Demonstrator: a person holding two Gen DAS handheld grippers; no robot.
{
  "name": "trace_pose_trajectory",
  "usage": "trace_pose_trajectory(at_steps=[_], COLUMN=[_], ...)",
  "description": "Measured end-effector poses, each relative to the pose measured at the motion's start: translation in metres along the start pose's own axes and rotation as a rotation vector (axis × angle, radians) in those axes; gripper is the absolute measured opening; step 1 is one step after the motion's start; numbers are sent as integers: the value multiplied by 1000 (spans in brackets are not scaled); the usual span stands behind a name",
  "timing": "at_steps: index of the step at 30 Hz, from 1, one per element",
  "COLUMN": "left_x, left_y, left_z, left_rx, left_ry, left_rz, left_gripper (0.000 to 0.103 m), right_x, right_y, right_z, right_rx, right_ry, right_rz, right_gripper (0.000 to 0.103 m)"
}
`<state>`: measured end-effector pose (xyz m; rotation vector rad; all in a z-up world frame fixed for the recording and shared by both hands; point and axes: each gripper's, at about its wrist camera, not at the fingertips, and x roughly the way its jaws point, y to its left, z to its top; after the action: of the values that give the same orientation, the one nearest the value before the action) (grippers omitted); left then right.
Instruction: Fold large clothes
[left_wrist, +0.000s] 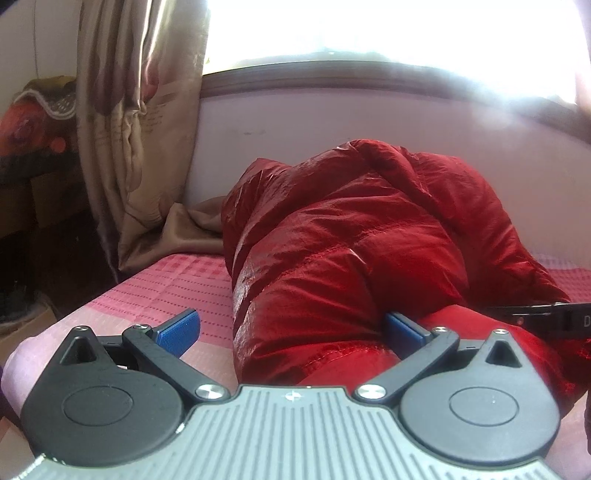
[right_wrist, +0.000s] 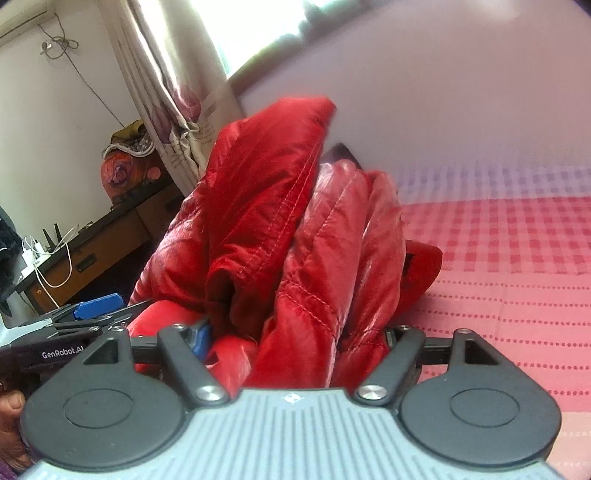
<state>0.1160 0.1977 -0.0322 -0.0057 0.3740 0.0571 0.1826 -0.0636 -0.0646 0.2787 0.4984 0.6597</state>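
A shiny red puffer jacket lies bunched on a pink checked bedsheet. My left gripper is open wide, its blue pads apart, with the jacket's near edge lying between them. In the right wrist view the jacket stands up in thick folds right in front of the camera. My right gripper is also open wide, with a thick bundle of jacket between its fingers; its right pad is hidden by fabric. The left gripper shows at the left of that view.
A pale wall and a bright window run behind the bed. A beige curtain hangs at the left, its end on the bed. A wooden desk with cables stands beyond the bed's left side. Bedsheet stretches to the right.
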Motion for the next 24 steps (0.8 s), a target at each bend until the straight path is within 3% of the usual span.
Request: trace_pose_trajectory(at_steps=[14,24], left_x=[-4,-6], left_y=[-5,-10], left_z=[1,3], left_rx=[22,62], left_ry=[-5,-16], left_rz=[7,46], left_gripper=[103,103], right_x=[-14,-27], right_y=[-3,19], right_z=[-1,-6], right_rx=[11,-82], right_ry=[-45,-84], right_rz=[-37,-124], right_gripper=[88,89])
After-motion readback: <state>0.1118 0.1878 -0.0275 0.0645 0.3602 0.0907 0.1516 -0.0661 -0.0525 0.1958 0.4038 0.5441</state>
